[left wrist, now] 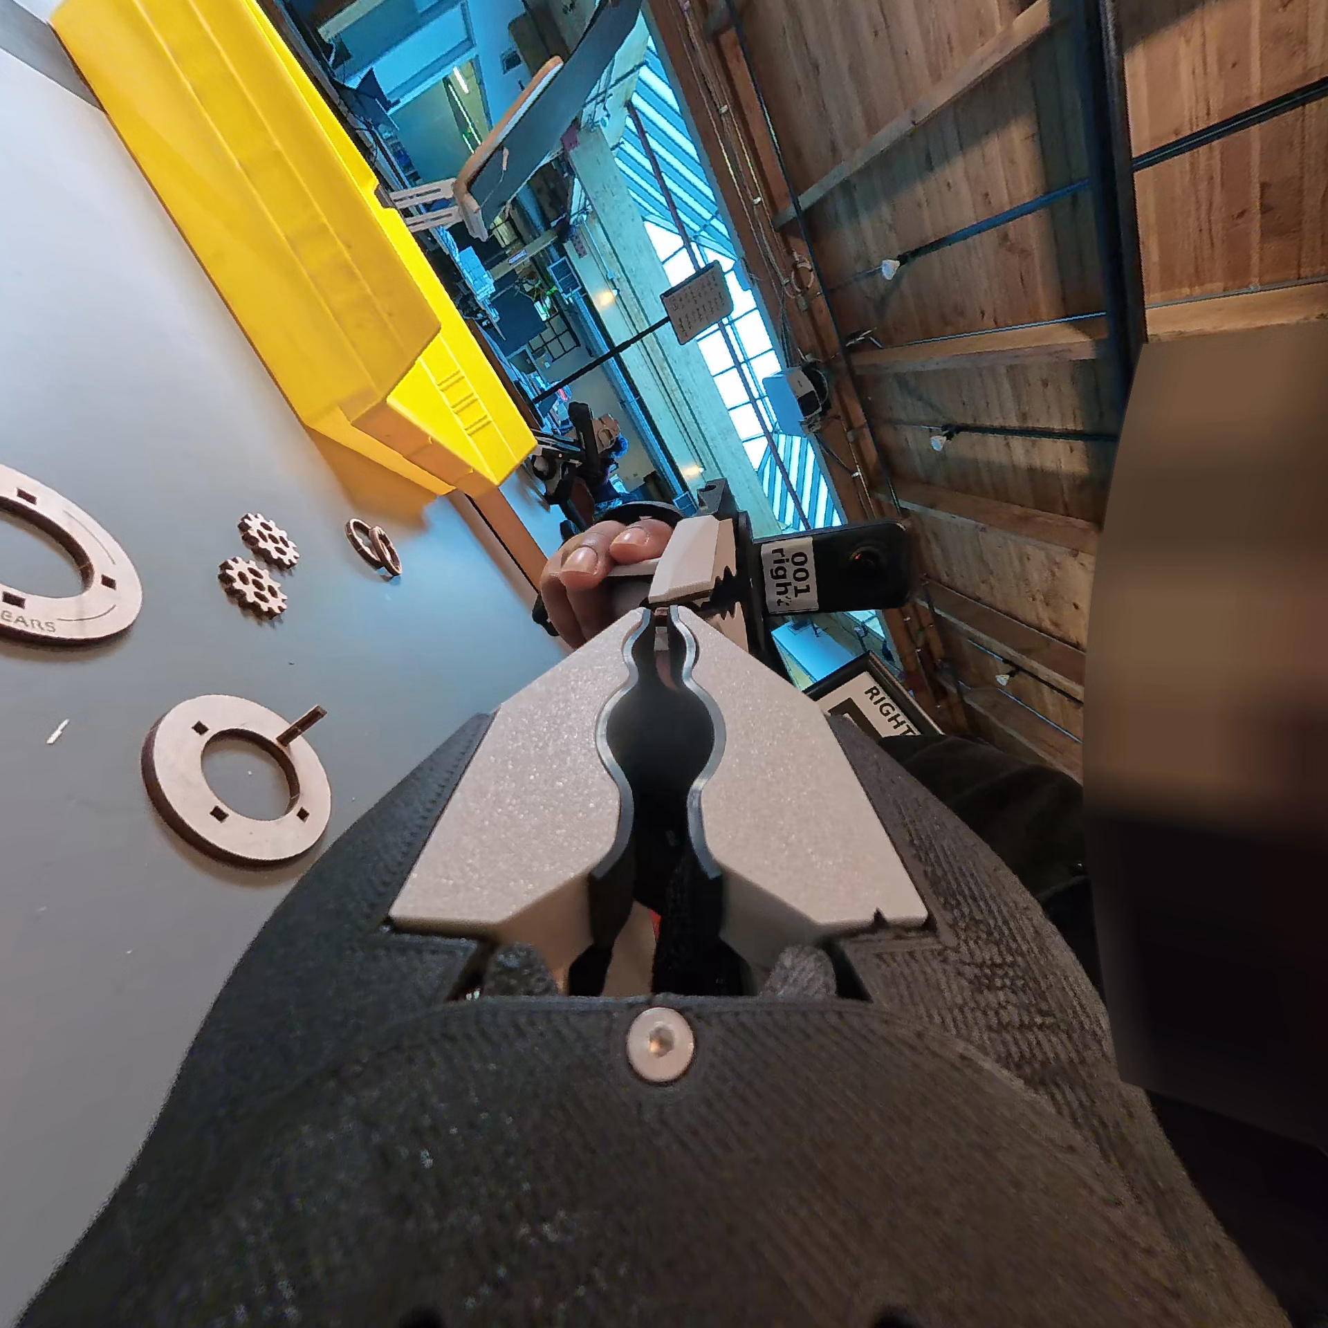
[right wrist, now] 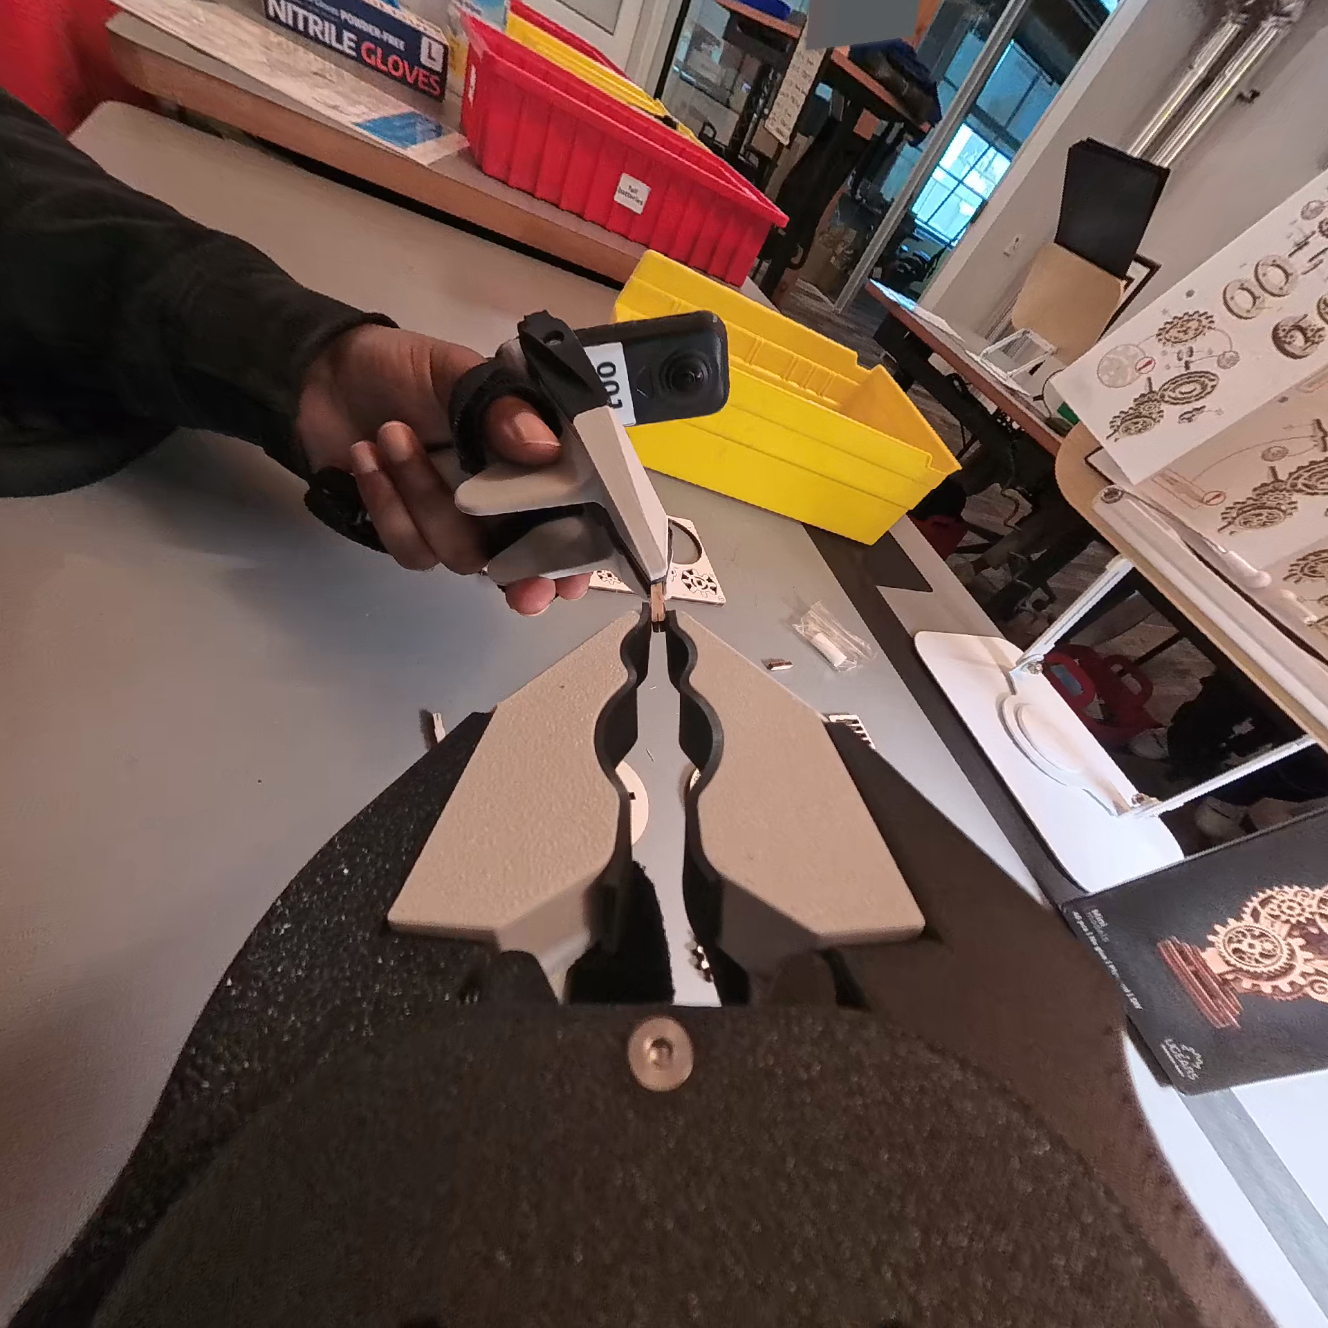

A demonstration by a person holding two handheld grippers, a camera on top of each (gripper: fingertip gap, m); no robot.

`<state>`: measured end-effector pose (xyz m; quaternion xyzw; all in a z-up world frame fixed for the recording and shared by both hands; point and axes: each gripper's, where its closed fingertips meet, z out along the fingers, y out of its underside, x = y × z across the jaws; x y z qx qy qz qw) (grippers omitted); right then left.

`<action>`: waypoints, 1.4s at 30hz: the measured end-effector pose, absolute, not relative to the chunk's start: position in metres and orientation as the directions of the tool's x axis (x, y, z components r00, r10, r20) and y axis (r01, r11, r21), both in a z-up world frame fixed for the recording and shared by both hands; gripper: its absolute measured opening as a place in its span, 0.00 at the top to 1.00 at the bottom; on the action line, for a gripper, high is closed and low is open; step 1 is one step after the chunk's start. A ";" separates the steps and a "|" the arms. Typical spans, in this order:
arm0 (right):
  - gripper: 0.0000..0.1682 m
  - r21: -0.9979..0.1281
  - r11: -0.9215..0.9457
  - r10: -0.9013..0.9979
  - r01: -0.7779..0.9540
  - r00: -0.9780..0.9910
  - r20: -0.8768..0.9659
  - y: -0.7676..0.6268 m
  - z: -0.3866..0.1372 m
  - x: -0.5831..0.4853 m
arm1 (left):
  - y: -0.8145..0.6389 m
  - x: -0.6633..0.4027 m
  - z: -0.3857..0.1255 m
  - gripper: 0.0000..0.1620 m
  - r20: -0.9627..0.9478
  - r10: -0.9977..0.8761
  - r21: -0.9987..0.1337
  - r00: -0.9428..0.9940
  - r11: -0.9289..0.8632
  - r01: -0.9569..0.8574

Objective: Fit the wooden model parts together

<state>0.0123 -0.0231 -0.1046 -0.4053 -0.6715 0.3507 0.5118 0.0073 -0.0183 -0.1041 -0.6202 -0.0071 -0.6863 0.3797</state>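
In the right wrist view a small wooden peg (right wrist: 656,602) is pinched tip to tip between both grippers above the grey table (right wrist: 215,683). My right gripper (right wrist: 655,622) is shut on its lower end. My left gripper (right wrist: 651,583), held by a hand, is shut on its upper end. In the left wrist view my left gripper (left wrist: 661,616) is closed on the peg (left wrist: 660,637), with the right gripper (left wrist: 688,569) just beyond it. A wooden ring with a tab (left wrist: 237,780), two small gears (left wrist: 259,564), small rings (left wrist: 374,546) and a larger ring plate (left wrist: 65,575) lie on the table.
A yellow bin (right wrist: 790,431) stands behind the grippers, and a red bin (right wrist: 611,158) is on a farther table. A wooden sheet with gear cutouts (right wrist: 693,578), a small plastic bag (right wrist: 833,639), an open instruction booklet (right wrist: 1222,323) and a black booklet (right wrist: 1222,963) are at the right. The tips of both grippers are at nearly the same place.
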 end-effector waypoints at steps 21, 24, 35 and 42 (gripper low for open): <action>1.00 -0.399 0.348 0.910 0.848 -0.409 -0.075 0.016 -0.210 0.004 | -0.002 -0.014 -0.212 0.75 0.066 -0.658 -0.823 0.751 -0.461 -0.332; 1.00 -0.352 0.341 0.906 0.872 -0.404 -0.125 0.015 -0.216 0.001 | -0.004 -0.008 -0.221 0.69 0.054 -0.683 -0.800 0.728 -0.466 -0.378; 1.00 -0.264 0.388 0.900 0.883 -0.425 -0.099 0.017 -0.220 -0.007 | -0.003 -0.002 -0.232 0.73 -0.009 -0.709 -0.757 0.705 -0.456 -0.468; 0.99 -0.208 0.415 0.893 0.886 -0.441 -0.094 0.021 -0.221 -0.008 | -0.003 -0.002 -0.232 0.73 -0.023 -0.722 -0.747 0.691 -0.447 -0.493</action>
